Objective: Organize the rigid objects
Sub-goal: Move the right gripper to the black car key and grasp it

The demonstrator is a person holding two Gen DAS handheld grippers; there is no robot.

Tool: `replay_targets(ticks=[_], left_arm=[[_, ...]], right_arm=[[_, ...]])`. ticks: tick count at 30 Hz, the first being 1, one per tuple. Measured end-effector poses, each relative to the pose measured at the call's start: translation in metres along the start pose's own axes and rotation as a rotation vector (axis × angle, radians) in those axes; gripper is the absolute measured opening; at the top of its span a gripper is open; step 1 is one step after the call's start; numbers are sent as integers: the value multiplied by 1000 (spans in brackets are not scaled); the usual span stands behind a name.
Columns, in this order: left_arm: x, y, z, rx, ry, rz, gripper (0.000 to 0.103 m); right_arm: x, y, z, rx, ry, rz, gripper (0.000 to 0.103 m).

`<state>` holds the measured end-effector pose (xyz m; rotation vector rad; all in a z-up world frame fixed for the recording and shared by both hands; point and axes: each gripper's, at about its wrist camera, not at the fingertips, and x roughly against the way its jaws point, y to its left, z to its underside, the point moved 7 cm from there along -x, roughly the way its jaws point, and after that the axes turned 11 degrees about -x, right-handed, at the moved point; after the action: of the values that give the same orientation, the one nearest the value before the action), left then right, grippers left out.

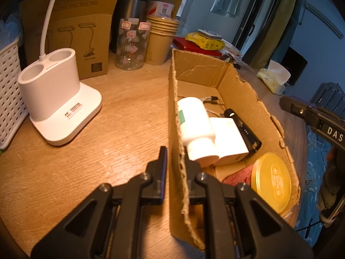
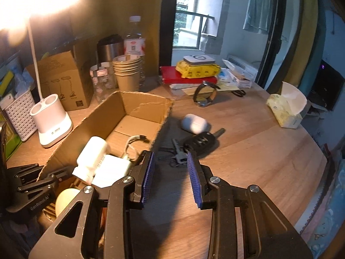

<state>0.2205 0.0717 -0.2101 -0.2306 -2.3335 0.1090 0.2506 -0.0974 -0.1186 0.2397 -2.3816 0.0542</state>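
Left gripper [image 1: 175, 151] fingers pinching box [image 1: 248, 90] wall, right gripper [image 2: 171, 159] fingers spread and empty over tabletop [image 2: 248, 151], keys [image 2: 179, 153] just beyond, bottle [image 1: 195, 125] inside box

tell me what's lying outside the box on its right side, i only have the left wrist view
Observer: A white earbud case lies on the table, right of the cardboard box.
Operator: anything else near it
Observer: A black car key with a bunch of small keys lies just in front of the case, nearer the right gripper.
Operator: is that gripper holding anything
Observer: No, its jaws stand open with nothing between them.
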Motion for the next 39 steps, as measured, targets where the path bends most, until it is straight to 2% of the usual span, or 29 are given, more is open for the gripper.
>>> replay_targets(ticks=[11, 13, 18, 21, 22, 39], left_arm=[[0, -1, 1, 0, 0, -2, 12], [1, -1, 1, -1, 0, -1, 12], [0, -1, 1, 0, 0, -2, 12], [0, -1, 1, 1, 0, -1, 12], [0, -1, 1, 1, 0, -1, 12], [-1, 0, 0, 9, 1, 7, 12]], right_arm=[[-9, -43, -2, -74, 11, 15, 35], [-18, -50, 0, -95, 31, 9, 44], [-38, -61, 1, -131, 65, -2, 46], [-48, -63, 2, -139, 70, -13, 58], [-52, -64, 1, -147, 73, -16, 59], [-99, -61, -8, -163, 107, -33, 60]])
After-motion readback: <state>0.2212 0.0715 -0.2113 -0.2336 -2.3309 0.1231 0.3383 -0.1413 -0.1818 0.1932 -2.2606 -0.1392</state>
